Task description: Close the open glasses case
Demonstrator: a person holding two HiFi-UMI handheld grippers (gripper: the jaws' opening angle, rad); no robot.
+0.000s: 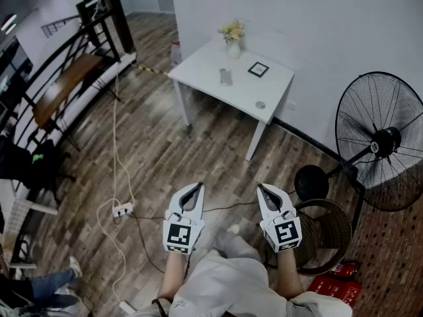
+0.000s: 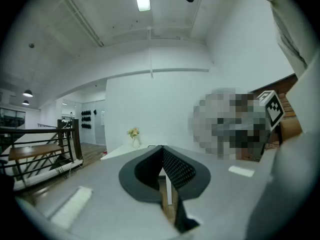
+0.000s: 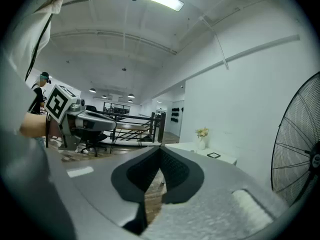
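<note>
A white table [image 1: 206,68] stands a few steps ahead against the wall. On it lies a small grey oblong thing [image 1: 226,76], likely the glasses case; it is too small to tell whether it is open. Both grippers are held low in front of the person, far from the table. My left gripper [image 1: 199,185] is shut with nothing in it, its jaw tips meeting [image 2: 162,148]. My right gripper [image 1: 260,187] is likewise shut and empty [image 3: 160,149]. The table shows small and distant in both gripper views.
The table also carries a vase of flowers [image 1: 232,39], a black-framed square marker [image 1: 258,69] and a small round disc [image 1: 260,104]. A large standing fan [image 1: 379,140] and a round wicker basket [image 1: 325,233] are at the right. A cable with a power strip [image 1: 121,210] crosses the wooden floor; a railing [image 1: 63,78] runs along the left.
</note>
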